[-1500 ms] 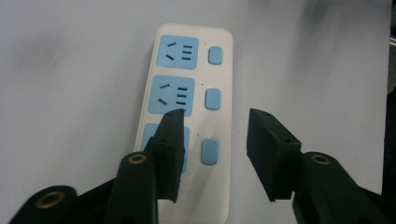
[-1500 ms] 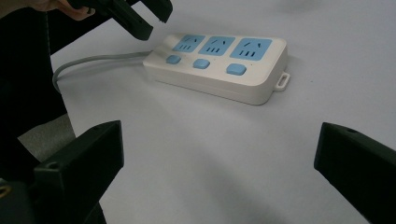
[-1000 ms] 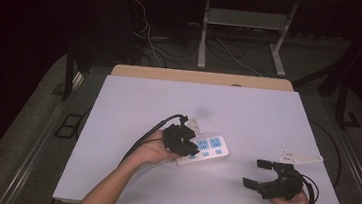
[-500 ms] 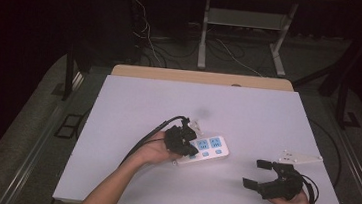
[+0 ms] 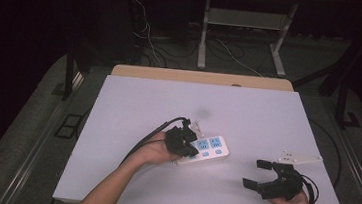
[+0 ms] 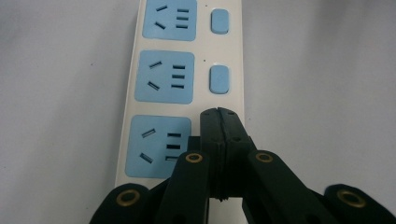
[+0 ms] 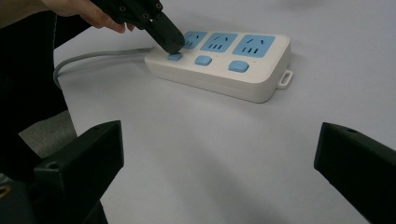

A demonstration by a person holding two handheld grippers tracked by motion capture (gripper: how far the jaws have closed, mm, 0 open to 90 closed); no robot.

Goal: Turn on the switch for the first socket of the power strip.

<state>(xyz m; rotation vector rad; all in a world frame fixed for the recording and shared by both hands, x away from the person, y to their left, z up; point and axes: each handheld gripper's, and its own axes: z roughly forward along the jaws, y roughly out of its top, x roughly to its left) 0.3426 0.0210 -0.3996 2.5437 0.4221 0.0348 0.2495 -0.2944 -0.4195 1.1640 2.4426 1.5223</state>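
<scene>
At table centre lay one strip (image 5: pixel 208 149) with three sockets and three buttons; your left gripper (image 6: pixel 218 122), jaws closed and empty, pressed one button (image 7: pixel 175 56). Your right gripper (image 5: pixel 258 175) gaped, empty.

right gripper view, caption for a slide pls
Shut left claw pressing the end switch on a power strip

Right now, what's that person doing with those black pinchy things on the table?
A person holds a hand-held gripper in each hand at a white table. The left hand-held gripper is shut, with its tip down on the end switch of a white power strip with blue sockets, the switch nearest the grey cord. The right hand-held gripper hangs wide open and holds nothing, off to the side.
</scene>
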